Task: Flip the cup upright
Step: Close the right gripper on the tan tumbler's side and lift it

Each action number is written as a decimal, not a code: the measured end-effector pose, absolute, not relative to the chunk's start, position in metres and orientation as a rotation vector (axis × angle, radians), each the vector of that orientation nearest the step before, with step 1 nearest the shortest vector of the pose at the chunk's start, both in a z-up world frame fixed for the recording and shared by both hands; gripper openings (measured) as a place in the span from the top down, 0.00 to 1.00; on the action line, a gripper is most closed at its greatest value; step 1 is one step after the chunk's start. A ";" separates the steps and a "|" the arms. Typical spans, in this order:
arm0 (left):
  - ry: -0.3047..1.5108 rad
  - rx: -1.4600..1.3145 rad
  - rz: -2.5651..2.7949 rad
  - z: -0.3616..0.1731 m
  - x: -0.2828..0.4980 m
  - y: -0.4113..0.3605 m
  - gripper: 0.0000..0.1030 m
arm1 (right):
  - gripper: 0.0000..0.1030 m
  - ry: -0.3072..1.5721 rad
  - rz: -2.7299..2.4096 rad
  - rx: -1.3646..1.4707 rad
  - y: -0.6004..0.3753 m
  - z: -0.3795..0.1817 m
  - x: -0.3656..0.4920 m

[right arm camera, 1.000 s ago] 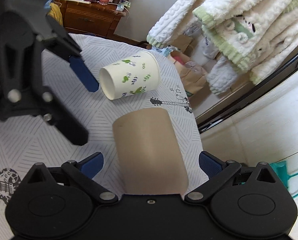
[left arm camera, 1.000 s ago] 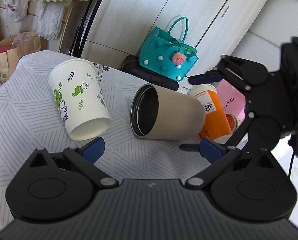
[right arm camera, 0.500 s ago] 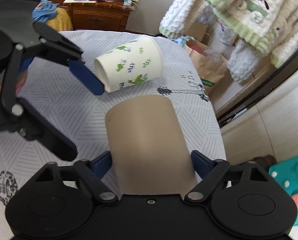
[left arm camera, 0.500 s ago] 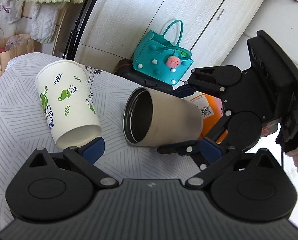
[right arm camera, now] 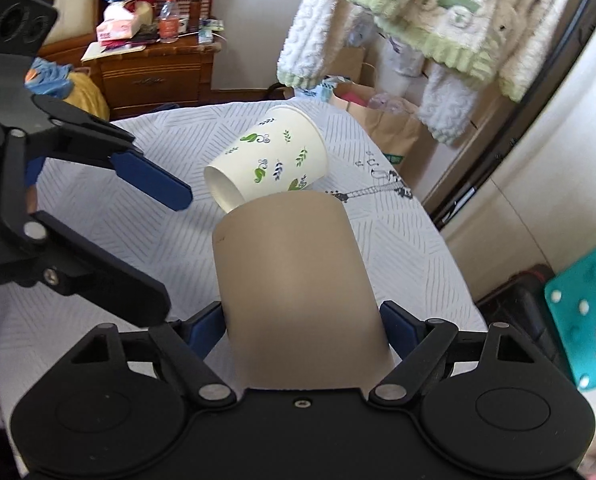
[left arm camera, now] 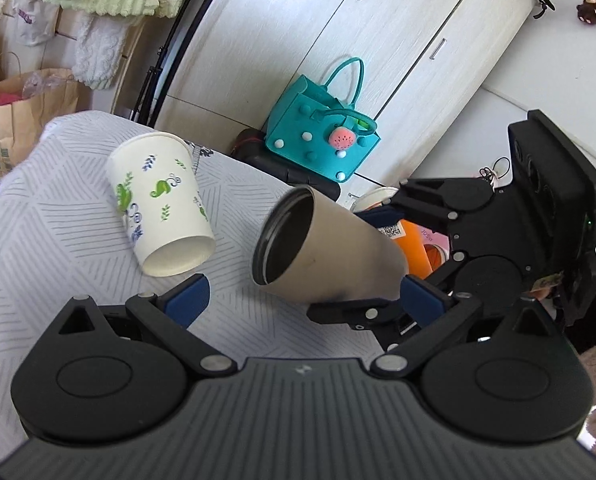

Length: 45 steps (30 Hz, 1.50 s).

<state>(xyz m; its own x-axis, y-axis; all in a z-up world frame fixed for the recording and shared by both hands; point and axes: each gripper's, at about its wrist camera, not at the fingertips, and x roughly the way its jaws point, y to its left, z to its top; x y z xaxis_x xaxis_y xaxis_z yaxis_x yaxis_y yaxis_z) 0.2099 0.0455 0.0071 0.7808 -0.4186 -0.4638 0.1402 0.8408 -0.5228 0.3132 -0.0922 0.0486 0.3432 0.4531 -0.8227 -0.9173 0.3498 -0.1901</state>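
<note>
A tan metal tumbler [left arm camera: 330, 252] is held off the table, tilted with its open mouth raised toward the left. My right gripper [right arm camera: 302, 328] is shut on the tumbler [right arm camera: 294, 280] near its base; it also shows in the left wrist view [left arm camera: 382, 260]. A white paper cup with green leaf prints [left arm camera: 162, 204] lies on its side on the patterned tablecloth [left arm camera: 58, 240]; it also shows in the right wrist view [right arm camera: 266, 164]. My left gripper [left arm camera: 298, 300] is open and empty, just in front of both cups, and also shows in the right wrist view [right arm camera: 106, 224].
An orange cup [left arm camera: 414, 244] sits behind the tumbler. A teal bag [left arm camera: 322, 140] stands on the floor past the table's far edge, by a white wardrobe. A paper bag [left arm camera: 22, 108] and hanging towels [right arm camera: 438, 20] are at the table's left end.
My right gripper closed on the tumbler and lifted it off the table, tilting its mouth upward. The left gripper drew back slightly. The paper cup has not moved.
</note>
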 end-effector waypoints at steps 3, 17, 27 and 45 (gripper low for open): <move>0.602 -0.469 -0.313 0.012 0.197 0.044 0.00 | 0.16 0.776 1.003 -0.707 -0.095 0.054 0.306; 0.609 -0.432 -0.375 0.021 0.153 0.029 0.00 | 0.16 0.979 0.930 -0.461 -0.126 0.060 0.258; 0.653 -0.438 -0.403 0.018 0.153 0.015 0.00 | 0.16 1.216 0.770 -0.132 -0.165 0.036 0.259; 0.881 -0.635 -0.514 -0.015 0.160 -0.011 0.00 | 0.07 1.074 0.921 -0.248 -0.192 0.042 0.233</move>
<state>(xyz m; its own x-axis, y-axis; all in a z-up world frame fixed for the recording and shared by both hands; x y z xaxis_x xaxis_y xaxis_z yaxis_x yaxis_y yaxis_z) 0.1603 -0.0114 -0.0149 0.5397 -0.6465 -0.5392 0.1511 0.7045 -0.6934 0.2331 -0.1916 0.0418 0.1594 0.5236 -0.8369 -0.7471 0.6181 0.2444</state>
